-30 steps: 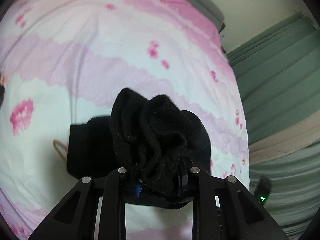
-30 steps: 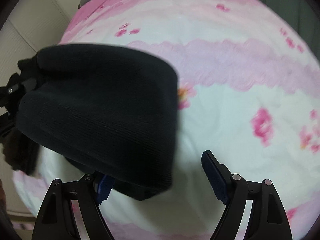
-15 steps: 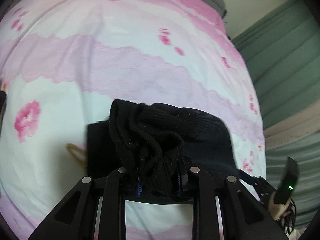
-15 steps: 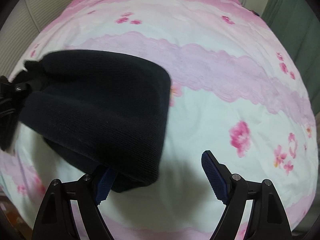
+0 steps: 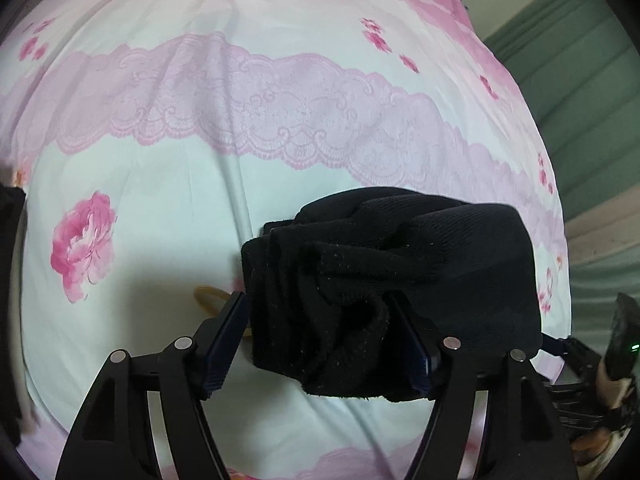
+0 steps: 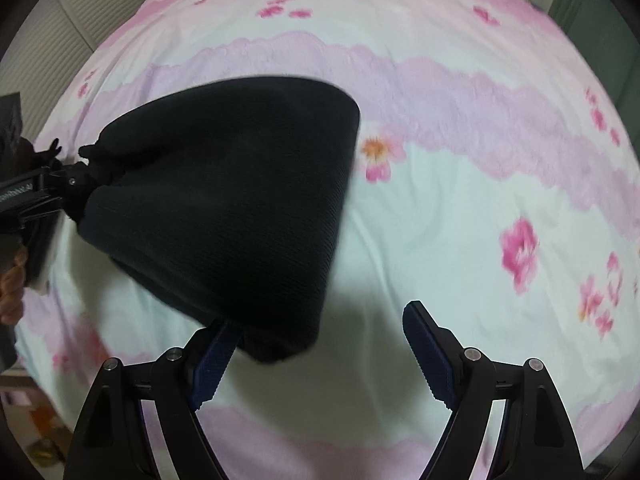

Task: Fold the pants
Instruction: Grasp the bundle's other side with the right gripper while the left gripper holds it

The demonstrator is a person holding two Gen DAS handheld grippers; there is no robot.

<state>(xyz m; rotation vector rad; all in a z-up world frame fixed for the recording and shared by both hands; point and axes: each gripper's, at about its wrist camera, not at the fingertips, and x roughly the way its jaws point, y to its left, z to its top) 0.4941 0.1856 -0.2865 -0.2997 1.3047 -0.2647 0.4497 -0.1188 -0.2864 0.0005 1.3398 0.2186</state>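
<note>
Pants (image 5: 400, 272), black and bunched into a compact bundle, sit on the floral bedsheet (image 5: 160, 208) at my six o'clock. My left gripper (image 5: 324, 340) is opening around the gathered end; my right gripper (image 6: 316, 356) gapes empty. Folding looks nearly done; only release and tidying remain.

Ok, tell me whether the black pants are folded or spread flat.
Folded: the black pants lie in a thick, layered bundle on the floral bedsheet, with bunched edges between the opening left gripper.
</note>
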